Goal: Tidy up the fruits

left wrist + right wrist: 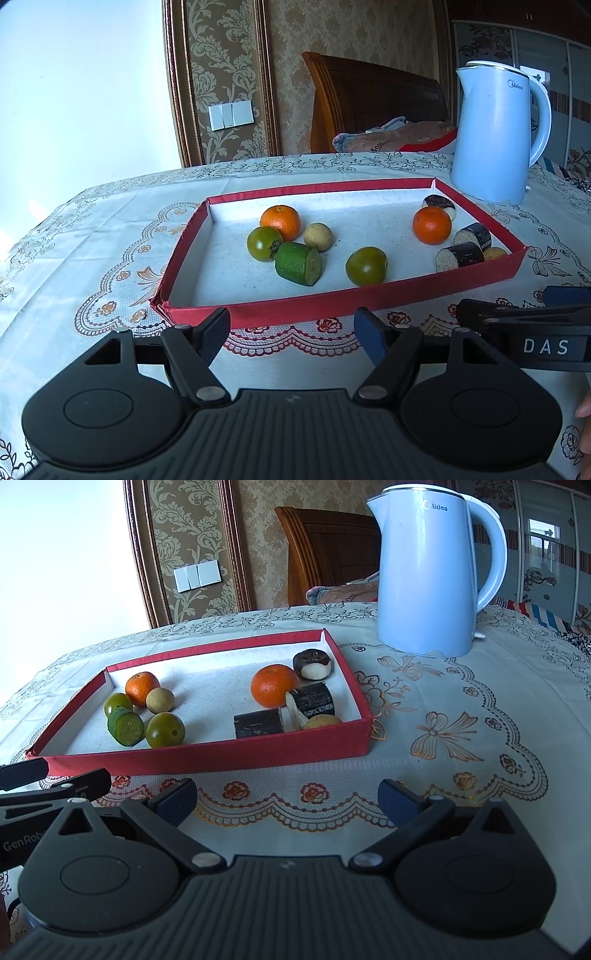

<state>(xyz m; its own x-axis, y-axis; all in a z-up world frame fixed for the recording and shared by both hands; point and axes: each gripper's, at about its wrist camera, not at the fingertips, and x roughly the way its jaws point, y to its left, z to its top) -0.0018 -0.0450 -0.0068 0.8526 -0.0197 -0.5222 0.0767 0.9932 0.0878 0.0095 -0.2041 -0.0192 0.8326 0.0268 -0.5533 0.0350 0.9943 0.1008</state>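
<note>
A shallow red tray (295,306) with a white floor lies on the tablecloth in front of both grippers. Its left half holds an orange (280,221), two green tomatoes (264,243) (366,266), a cut cucumber piece (298,263) and a longan (318,236). On the right lie a second orange (431,225), three dark-skinned cut pieces (460,256) and another longan (495,253). My left gripper (291,328) hovers open and empty just short of the tray's near wall. My right gripper (288,794) is beside it, also open and empty, facing the tray's right end (365,734).
A pale blue electric kettle (432,572) stands on the table behind the tray's far right corner. The lace tablecloth (443,720) stretches bare to the right of the tray. A wooden bed headboard (369,103) and a papered wall lie beyond the table's far edge.
</note>
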